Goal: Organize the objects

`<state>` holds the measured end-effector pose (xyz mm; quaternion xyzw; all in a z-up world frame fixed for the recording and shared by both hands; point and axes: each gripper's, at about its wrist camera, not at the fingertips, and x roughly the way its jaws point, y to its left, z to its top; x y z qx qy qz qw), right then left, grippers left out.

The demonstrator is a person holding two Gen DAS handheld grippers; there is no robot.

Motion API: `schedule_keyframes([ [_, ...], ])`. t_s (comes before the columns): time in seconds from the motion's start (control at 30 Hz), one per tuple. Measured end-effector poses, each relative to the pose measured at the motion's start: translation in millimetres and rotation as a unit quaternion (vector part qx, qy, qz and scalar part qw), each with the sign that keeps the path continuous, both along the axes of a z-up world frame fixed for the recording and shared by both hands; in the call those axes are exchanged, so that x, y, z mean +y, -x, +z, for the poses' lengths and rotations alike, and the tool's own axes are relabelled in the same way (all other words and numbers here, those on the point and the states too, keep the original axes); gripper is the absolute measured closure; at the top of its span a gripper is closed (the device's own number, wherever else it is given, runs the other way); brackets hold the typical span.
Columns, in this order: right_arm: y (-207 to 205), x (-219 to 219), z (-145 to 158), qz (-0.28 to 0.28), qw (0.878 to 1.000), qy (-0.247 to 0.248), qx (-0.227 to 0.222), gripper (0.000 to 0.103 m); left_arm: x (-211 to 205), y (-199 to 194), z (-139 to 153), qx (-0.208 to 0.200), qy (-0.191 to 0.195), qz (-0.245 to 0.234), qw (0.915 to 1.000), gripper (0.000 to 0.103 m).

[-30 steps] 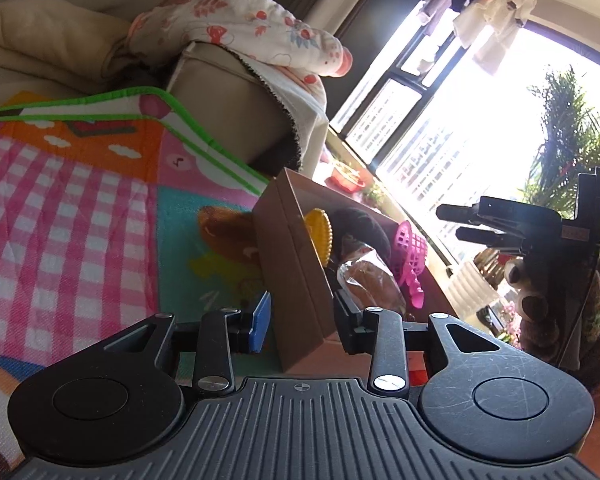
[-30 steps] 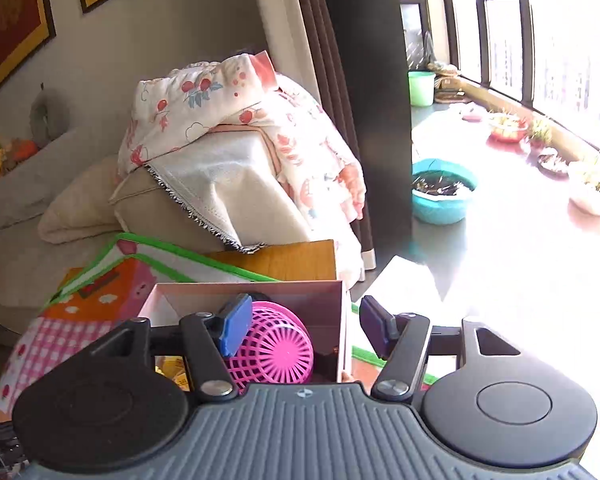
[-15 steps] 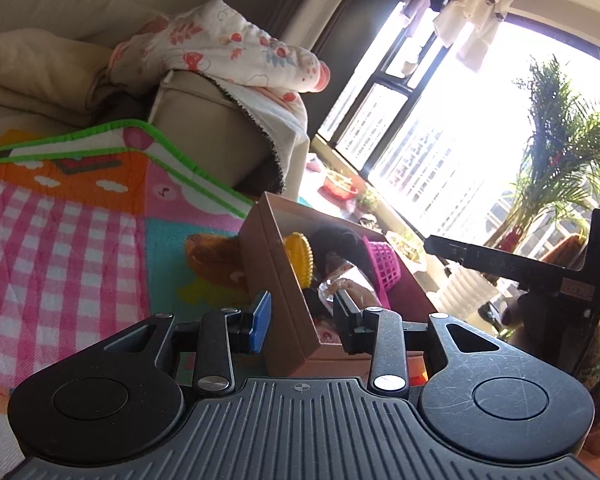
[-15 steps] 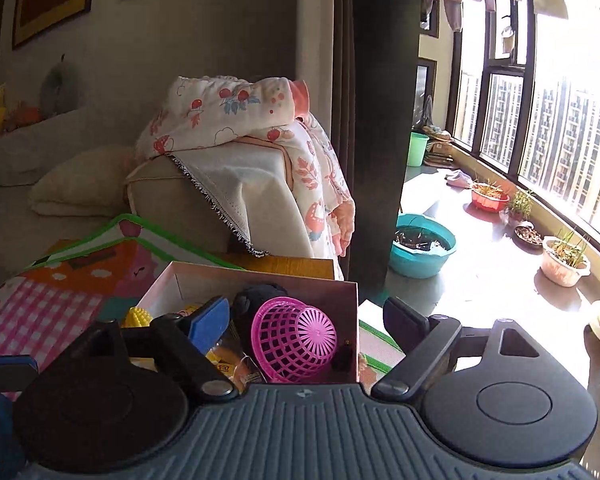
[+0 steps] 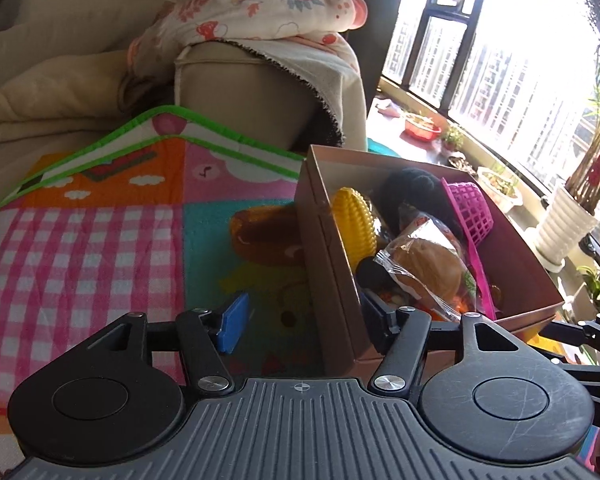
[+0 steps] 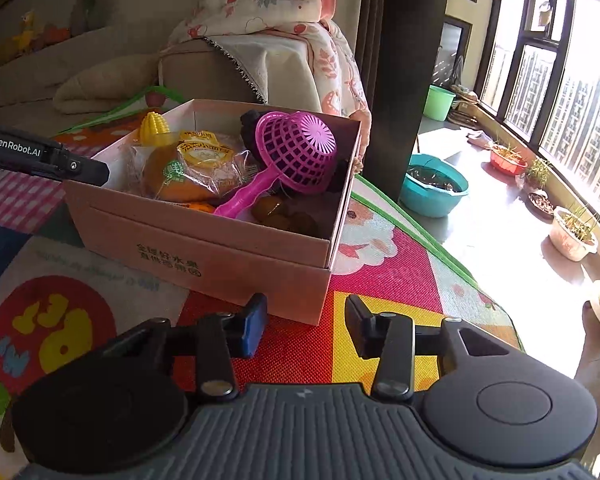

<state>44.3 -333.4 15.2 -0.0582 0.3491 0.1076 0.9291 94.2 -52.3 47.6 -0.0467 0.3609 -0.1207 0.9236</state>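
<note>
The left gripper straddled the near wall of the cardboard box, its jaws opening and both pads clear of the card, one outside over the play mat and one inside. Just ahead of its inner finger lay the bagged bun, with the yellow toy corn beyond it and the pink strainer further right; a dark item behind them was too shadowed to identify. The right gripper hung over the mat just short of the box's near corner, jaws closing with nothing between them.
</note>
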Motion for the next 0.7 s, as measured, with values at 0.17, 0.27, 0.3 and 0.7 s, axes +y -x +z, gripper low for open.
schedule_keyframes([
  [0.17, -34.0, 44.0, 4.1, 0.016, 1.000, -0.005, 0.010, 0.059, 39.5, -6.2, -0.4, -0.019, -0.018, 0.059, 0.9979, 0.020],
  [0.27, -57.1, 69.8, 7.3, 0.017, 1.000, -0.018, 0.014, 0.058, 68.2, -20.4, -6.4, -0.032, -0.024, 0.095, 0.9947, 0.005],
  [0.3, -60.7, 75.3, 7.5, 0.017, 1.000, -0.017, 0.008, 0.059, 78.9, -26.2, -7.8, -0.033, -0.016, 0.100, 0.9943, 0.004],
  [0.7, -11.0, 80.2, 2.4, 0.003, 1.000, -0.002, -0.015, 0.000, 92.6, 10.6, 10.4, -0.094, 0.021, 0.080, 0.9922, 0.005],
])
